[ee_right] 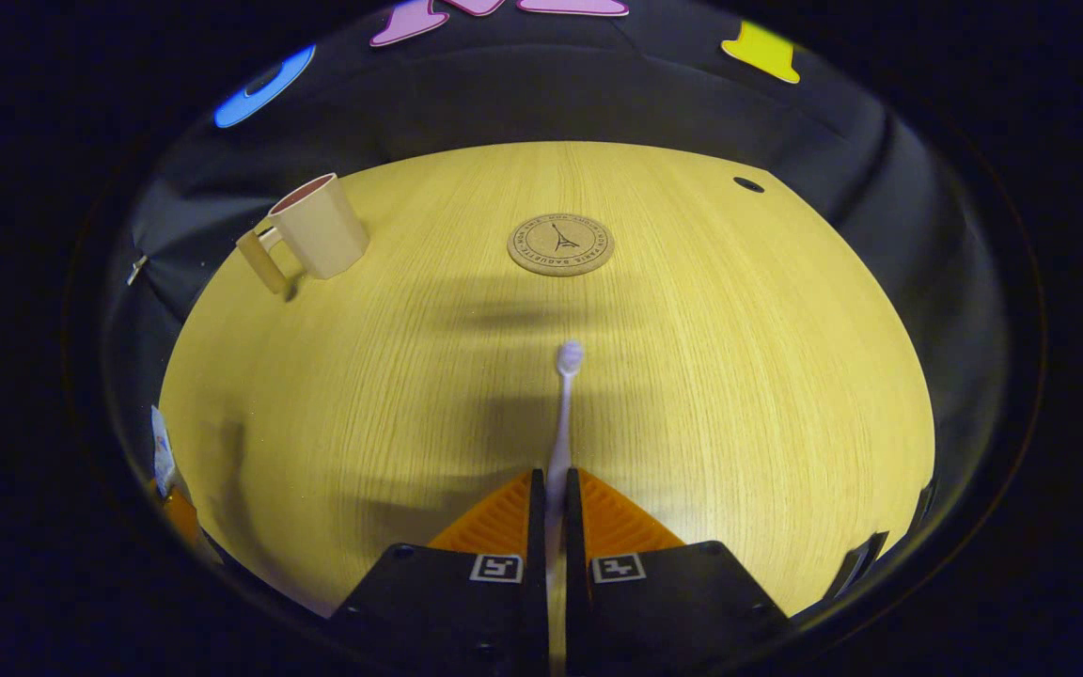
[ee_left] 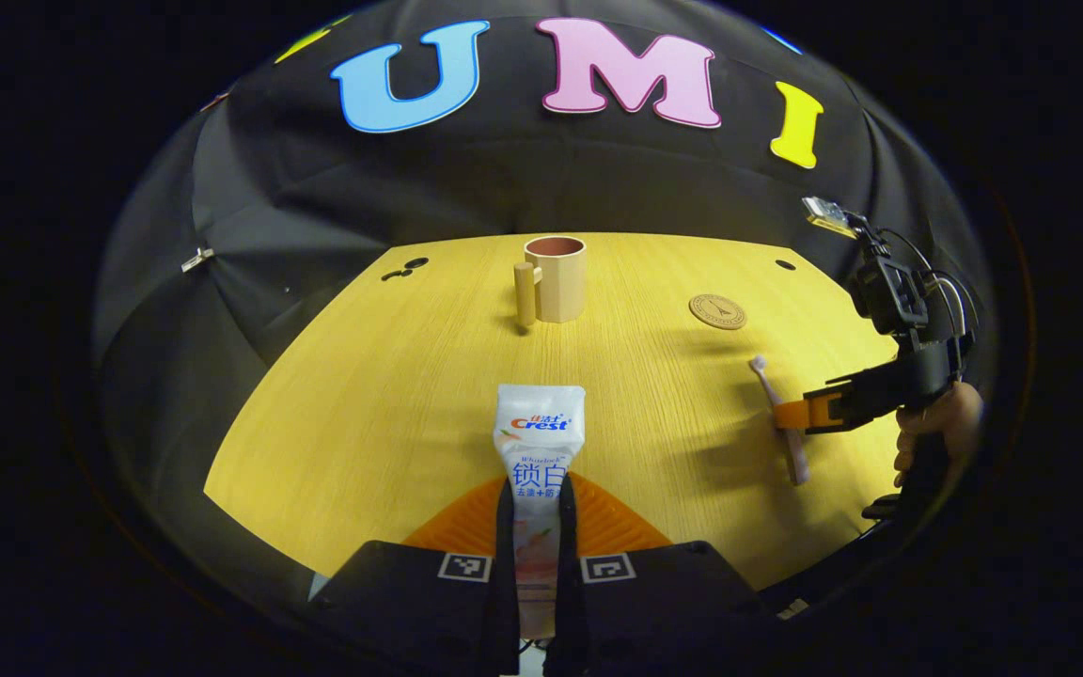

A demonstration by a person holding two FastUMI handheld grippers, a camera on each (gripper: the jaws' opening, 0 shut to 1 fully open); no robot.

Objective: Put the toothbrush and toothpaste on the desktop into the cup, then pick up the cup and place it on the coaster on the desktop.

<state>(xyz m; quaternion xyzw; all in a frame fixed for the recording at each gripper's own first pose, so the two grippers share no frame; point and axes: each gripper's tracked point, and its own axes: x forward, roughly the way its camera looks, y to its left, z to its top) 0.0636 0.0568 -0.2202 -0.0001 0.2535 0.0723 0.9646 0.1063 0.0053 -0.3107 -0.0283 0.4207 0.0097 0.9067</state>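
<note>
Left gripper [ee_left: 536, 512] clamps the toothpaste [ee_left: 539, 442] and right gripper [ee_right: 551, 503] apparently pinches the toothbrush [ee_right: 562, 414], both short of the cup [ee_left: 556, 277], awaiting loading.

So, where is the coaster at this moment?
The coaster lies flat on the desktop, straight ahead in the right gripper view beyond the toothbrush head; the cup stands apart, to its left.
</note>
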